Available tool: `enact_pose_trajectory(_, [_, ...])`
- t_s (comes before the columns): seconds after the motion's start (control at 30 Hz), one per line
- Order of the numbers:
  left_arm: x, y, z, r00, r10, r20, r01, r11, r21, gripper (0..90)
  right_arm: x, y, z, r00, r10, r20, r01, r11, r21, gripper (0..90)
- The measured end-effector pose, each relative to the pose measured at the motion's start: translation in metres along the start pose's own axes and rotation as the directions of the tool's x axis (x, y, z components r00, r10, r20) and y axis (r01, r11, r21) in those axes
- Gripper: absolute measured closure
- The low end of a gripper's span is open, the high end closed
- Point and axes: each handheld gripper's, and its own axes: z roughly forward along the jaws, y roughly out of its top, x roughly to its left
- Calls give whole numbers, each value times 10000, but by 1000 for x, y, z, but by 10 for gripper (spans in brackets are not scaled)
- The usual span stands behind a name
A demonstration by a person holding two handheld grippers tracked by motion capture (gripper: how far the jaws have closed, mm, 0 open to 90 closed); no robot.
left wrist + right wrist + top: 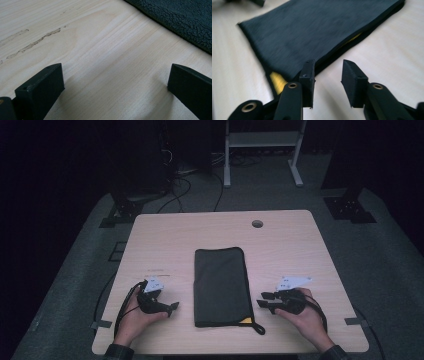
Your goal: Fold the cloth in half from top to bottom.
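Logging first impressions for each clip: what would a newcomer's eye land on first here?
The dark folded cloth lying flat mid-table, with a yellow tag and a loop at its near right corner. Flanking it on the pale wooden table, the left gripper and right gripper rest with jaws open, pointing inward.

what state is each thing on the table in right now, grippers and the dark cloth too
dark folded fleece cloth: flat, folded, yellow tag at near corner, untouched
left black two-jaw gripper: open, low over bare wood, holding nothing
right black two-jaw gripper: open, beside the cloth's edge
light wooden table: scuffed
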Motion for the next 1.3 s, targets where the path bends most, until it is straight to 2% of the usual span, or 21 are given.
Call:
enact_pose_trajectory(0.23, [0, 0, 0, 10000, 12, 8, -12, 10000, 39, 0, -23, 23, 20, 9994, 153, 301, -150, 9998, -119, 587])
enact_pose_trajectory(0.33, [0, 0, 0, 10000, 1, 7, -1, 10000, 31, 0, -33, 35, 28, 9991, 334, 253, -327, 9991, -257, 579])
enact_pose_trajectory(0.4, [0, 0, 0, 10000, 9, 7, -9, 10000, 32, 0, -39, 44, 35, 9989, 303, 355, -294, 9992, -278, 576])
enact_pose_trajectory(0.57, [0, 0, 0, 10000, 40, 20, -41, 10000, 25, 0, -57, 65, 55, 9997, 124, 218, -120, 9998, -178, 549])
enact_pose_trajectory(0.67, [0, 0, 0, 10000, 33, 16, -33, 10000, 6, 0, -70, 75, 68, 9989, 81, 455, -73, 9998, -182, 547])
enact_pose_trajectory(0.77, [0, 0, 0, 10000, 47, 24, -47, 10000, 8, 0, -84, 85, 79, 9971, 286, 702, -267, 9993, -276, 542])
enact_pose_trajectory(0.83, [0, 0, 0, 10000, 76, 52, -76, 10000, 15, 0, -95, 92, 88, 9938, 311, 1063, -296, 9994, -158, 540])
enact_pose_trajectory(0.9, [0, 0, 0, 10000, 70, 60, -70, 10000, 10, 0, -104, 98, 95, 9914, 419, 1236, -407, 9991, -125, 529])
enact_pose_trajectory(1.03, [0, 0, 0, 9999, 81, 63, -81, 10000, 11, 0, -119, 106, 110, 9880, 351, 1507, -351, 9994, -25, 510])
enact_pose_trajectory(1.13, [0, 0, 0, 9999, 86, 69, -86, 10000, 6, 0, -127, 107, 122, 9889, 573, 1374, -590, 9982, 82, 506])
enact_pose_trajectory(1.23, [0, 0, 0, 9999, 83, 69, -83, 10000, 5, 0, -130, 109, 132, 9894, 503, 1359, -535, 9984, 201, 503])
enact_pose_trajectory(1.3, [0, 0, 0, 9999, 90, 72, -90, 10000, 6, 0, -131, 109, 136, 9894, 534, 1353, -553, 9984, 101, 503])
